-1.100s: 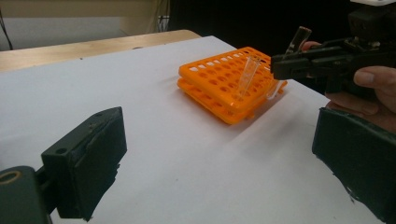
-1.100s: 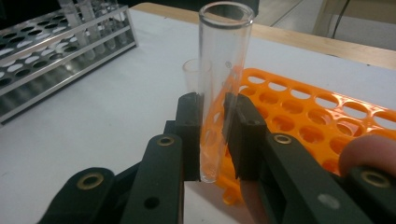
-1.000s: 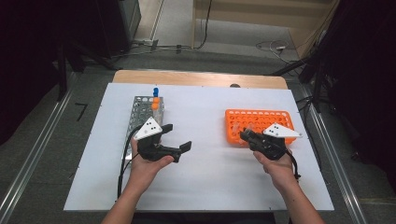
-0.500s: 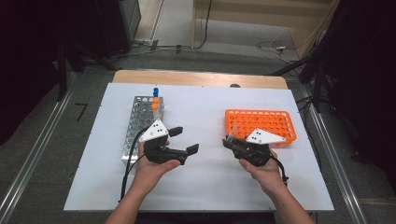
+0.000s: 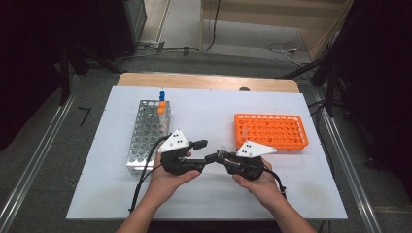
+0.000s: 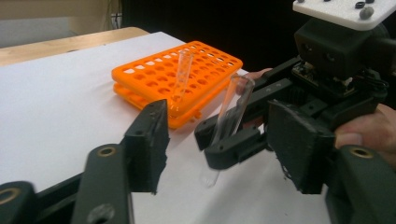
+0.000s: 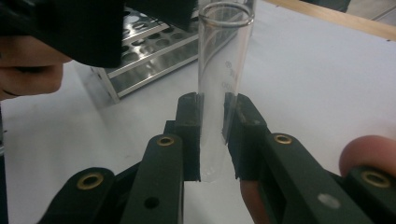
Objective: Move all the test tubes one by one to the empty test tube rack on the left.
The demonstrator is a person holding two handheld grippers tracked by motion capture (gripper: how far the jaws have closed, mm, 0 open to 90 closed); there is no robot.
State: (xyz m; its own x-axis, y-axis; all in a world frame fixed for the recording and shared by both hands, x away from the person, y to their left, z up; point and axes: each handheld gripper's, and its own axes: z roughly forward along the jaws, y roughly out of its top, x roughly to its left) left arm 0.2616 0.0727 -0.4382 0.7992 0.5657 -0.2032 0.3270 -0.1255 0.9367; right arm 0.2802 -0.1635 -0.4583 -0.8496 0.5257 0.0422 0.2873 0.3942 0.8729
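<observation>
Right gripper view shows my right tool (image 7: 212,140) clamped on a clear test tube (image 7: 222,70), held upright above the white worktop (image 7: 317,84). From the high view I see both tools meeting at mid-worktop, between the metal rack (image 5: 145,133) and the orange rack (image 5: 272,131). My left tool (image 6: 224,149) has just been closing; its jaws stand either side of the tube, pads not yet pressing it. One more tube (image 6: 181,77) stands in the orange rack.
</observation>
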